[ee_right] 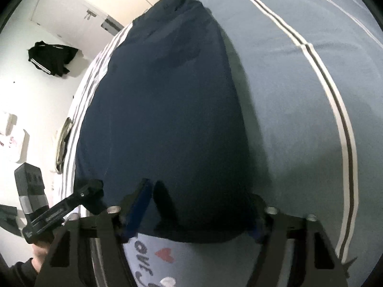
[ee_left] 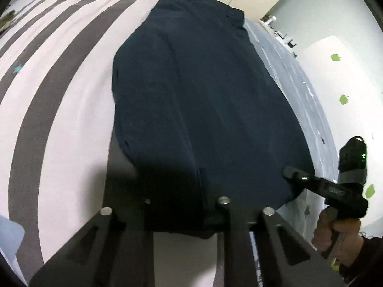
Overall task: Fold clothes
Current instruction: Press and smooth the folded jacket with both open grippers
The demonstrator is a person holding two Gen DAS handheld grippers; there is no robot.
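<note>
A: Bedding (ee_left: 71, 110) with pale pink and dark stripes covers the bed, turning blue-grey (ee_right: 287, 95) toward the other side.

B: And the room?

A: White wall with green stickers (ee_left: 344, 99), a black garment (ee_right: 51, 58) hanging on another.

B: The clothes?

A: A navy garment (ee_left: 203, 100) lies lengthwise, its hem at the bed's near edge. The left claw (ee_left: 186, 217) is nearly closed, seemingly pinching that hem; shadow hides it. The right claw (ee_right: 191, 217) stands half open astride the hem, contact unclear.
</note>
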